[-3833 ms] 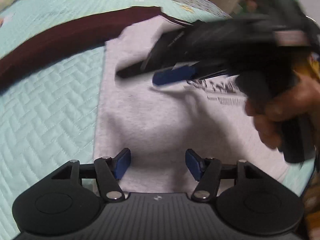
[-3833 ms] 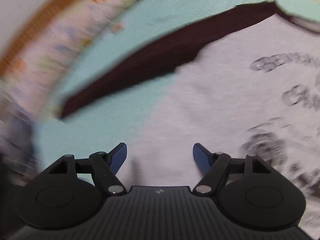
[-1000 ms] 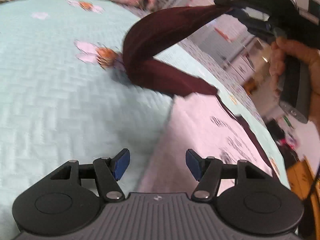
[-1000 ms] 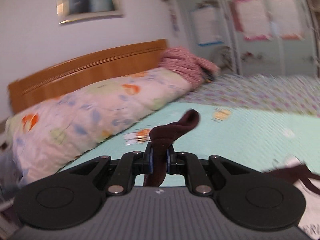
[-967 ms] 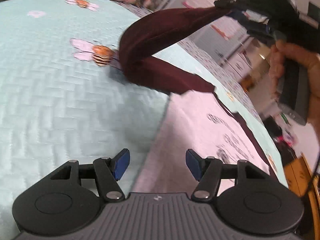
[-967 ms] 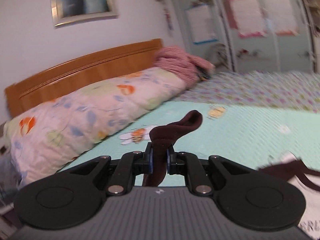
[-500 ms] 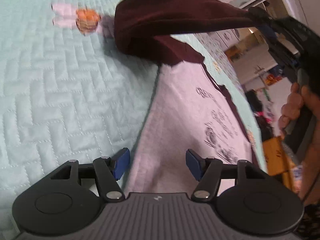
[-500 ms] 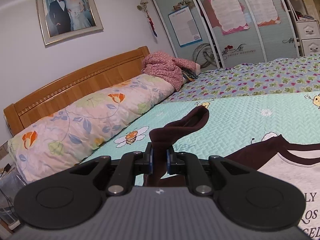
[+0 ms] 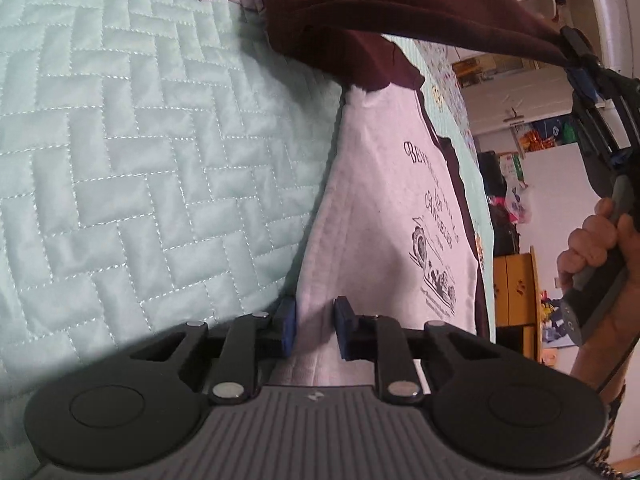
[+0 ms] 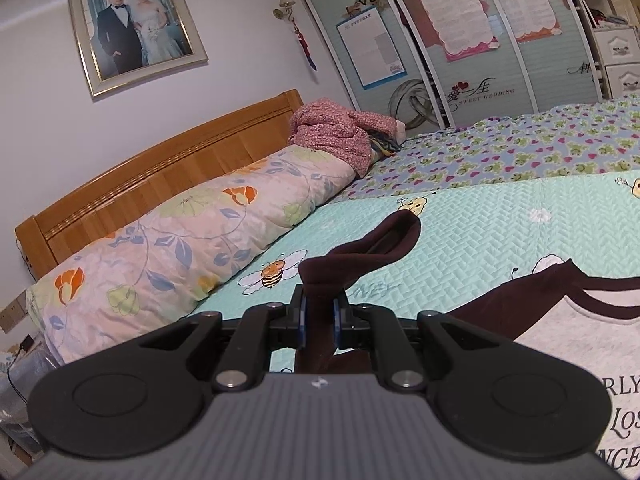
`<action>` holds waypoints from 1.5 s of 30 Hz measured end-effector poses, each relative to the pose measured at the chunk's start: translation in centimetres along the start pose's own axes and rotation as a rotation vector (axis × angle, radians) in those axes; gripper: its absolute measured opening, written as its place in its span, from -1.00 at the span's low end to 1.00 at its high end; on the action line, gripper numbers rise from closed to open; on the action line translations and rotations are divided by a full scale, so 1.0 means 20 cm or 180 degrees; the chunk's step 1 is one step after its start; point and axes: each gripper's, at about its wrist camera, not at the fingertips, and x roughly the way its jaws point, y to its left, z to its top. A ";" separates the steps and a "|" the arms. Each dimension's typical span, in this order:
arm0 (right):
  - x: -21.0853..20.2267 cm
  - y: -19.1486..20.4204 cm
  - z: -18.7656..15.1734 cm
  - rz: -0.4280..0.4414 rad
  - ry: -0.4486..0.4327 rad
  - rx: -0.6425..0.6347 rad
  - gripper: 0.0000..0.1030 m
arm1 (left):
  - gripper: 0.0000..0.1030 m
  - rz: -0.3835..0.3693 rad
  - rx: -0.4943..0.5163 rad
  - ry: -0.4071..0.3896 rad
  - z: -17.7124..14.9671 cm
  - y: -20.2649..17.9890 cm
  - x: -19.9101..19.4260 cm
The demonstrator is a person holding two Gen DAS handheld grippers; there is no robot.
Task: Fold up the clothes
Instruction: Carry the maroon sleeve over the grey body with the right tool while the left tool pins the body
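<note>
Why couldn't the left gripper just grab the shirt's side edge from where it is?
It probably can: the left gripper sits with fingers part closed around the shirt edge, nothing between. The lifted sleeve, held by the right gripper, hangs clear above.

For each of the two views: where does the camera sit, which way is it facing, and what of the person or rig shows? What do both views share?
Left wrist: low over the quilt, on the left hand-held gripper, facing along the grey shirt; the person's hand shows.
Right wrist: raised, on the right hand-held gripper, facing the headboard.
Shared: the maroon sleeve pinched in the right hand-held gripper, the shirt and the quilt.
</note>
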 end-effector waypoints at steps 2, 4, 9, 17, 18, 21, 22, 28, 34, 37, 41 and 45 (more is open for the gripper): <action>0.02 -0.03 0.00 0.0031 0.0035 0.0132 -0.73 | -0.29 -0.0058 0.0007 0.0061 0.02 -0.01 0.01; 0.04 -0.05 0.00 0.0018 0.0084 0.0220 -0.73 | -0.23 -0.0122 0.0032 0.0081 0.02 -0.02 0.02; 0.06 -0.05 0.02 -0.0054 0.0051 0.0212 -0.73 | -0.80 0.0450 0.0513 -0.0217 -0.05 -0.15 0.00; -0.18 -0.04 0.17 -0.0079 -0.0509 0.0056 -0.73 | -0.83 0.0829 0.1156 -0.0502 -0.12 -0.41 -0.04; -0.23 -0.06 0.20 -0.0103 -0.0575 0.0051 -0.73 | -0.83 0.0879 0.1251 -0.0507 -0.12 -0.44 -0.04; -0.39 -0.14 0.26 -0.0245 -0.0801 0.0039 -0.73 | -0.83 0.1013 0.1539 -0.0525 -0.14 -0.55 -0.04; -0.44 -0.17 0.28 -0.0291 -0.0873 0.0041 -0.73 | -0.83 0.1040 0.1624 -0.0527 -0.14 -0.59 -0.04; -0.76 -0.37 0.26 -0.0618 -0.1173 0.0120 -0.73 | -0.83 0.1165 0.2436 -0.0488 -0.25 -0.80 -0.02; -1.02 -0.58 0.12 -0.1002 -0.1384 0.0254 -0.73 | -0.83 0.1308 0.3223 -0.0148 -0.36 -0.95 0.13; -1.15 -0.68 0.05 -0.1195 -0.1488 0.0321 -0.73 | -0.83 0.1408 0.3484 0.0110 -0.39 -0.95 0.22; -1.32 -0.81 -0.04 -0.1452 -0.1626 0.0411 -0.73 | -0.82 0.1526 0.3634 0.0431 -0.41 -0.92 0.36; -1.37 -0.93 -0.12 -0.1610 -0.1561 0.0547 -0.73 | -0.77 0.1552 0.3590 0.0660 -0.43 -0.89 0.46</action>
